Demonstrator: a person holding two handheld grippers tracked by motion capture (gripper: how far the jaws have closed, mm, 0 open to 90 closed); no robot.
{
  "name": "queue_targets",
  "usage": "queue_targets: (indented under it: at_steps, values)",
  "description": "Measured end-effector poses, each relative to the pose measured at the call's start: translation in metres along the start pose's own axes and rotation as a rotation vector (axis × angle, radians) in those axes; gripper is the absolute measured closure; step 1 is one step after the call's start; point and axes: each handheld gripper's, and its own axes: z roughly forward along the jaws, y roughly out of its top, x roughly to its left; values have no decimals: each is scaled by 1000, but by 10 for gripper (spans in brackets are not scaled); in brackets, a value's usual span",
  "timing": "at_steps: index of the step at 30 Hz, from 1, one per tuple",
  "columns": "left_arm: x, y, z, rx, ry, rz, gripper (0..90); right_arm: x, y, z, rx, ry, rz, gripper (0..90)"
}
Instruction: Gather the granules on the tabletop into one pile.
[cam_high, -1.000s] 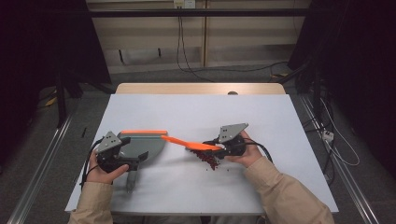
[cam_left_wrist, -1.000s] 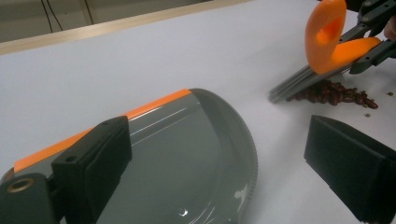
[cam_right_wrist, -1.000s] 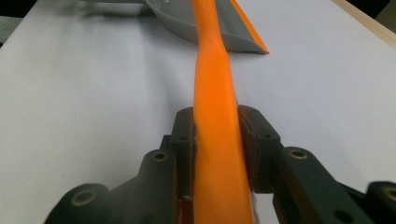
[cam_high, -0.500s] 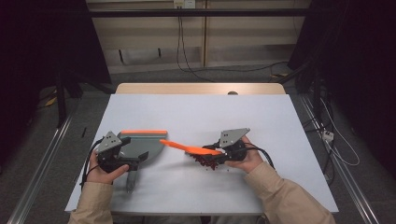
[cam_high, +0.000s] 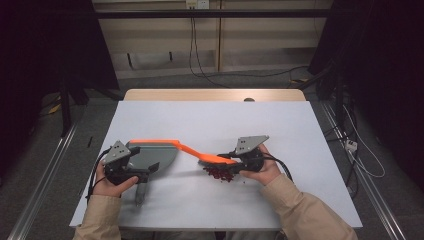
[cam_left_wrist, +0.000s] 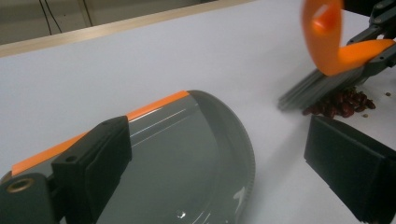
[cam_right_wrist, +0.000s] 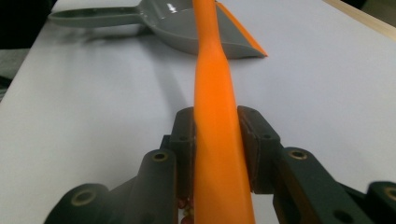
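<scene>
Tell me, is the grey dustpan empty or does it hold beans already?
Empty: the dustpan shows bare grey inside, and the beans lie on the table.

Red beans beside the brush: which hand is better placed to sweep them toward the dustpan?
Right. Its tool is shut on the orange brush, whose bristles sit at the red beans. The left tool is at the grey dustpan, apparently steadying it.

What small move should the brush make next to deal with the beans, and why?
Probably a short sweep toward the dustpan. The right gripper clamps the brush, its bristles sit on the red beans, and bare table separates that pile from the pan's open edge.
</scene>
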Motion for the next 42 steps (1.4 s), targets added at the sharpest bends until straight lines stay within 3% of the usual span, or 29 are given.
queue_targets:
  at_steps: [2,11,15,17,21,25,27,30,36,38,42]
  values:
    - [0,0,0,2,-2,3,75,-2,1,0,5,-17,43,694]
    - [1,0,0,-1,-2,0,75,-5,7,2,38,-105,79,715]
    - [1,0,0,-2,-3,0,75,-8,6,3,2,-119,103,716]
    - [1,0,0,-5,-3,-2,75,-11,6,0,-47,-125,147,716]
    - [1,0,0,-5,-4,-3,75,-13,7,-13,-117,-189,198,716]
    - [1,0,0,-7,-10,3,75,-6,1,-29,-141,-288,254,715]
    - [0,0,0,-14,-15,-10,75,2,-5,-36,-122,-383,258,716]
    - [1,1,-1,-23,-22,-10,75,14,-16,-45,-104,-466,292,716]
    - [1,3,-3,-41,-30,-16,75,36,-34,-55,-101,-610,372,715]
    - [1,3,-3,-46,-31,-17,75,42,-34,-58,-100,-669,381,715]
    - [0,3,-2,-39,-37,-12,74,52,-36,-56,-99,-737,399,716]
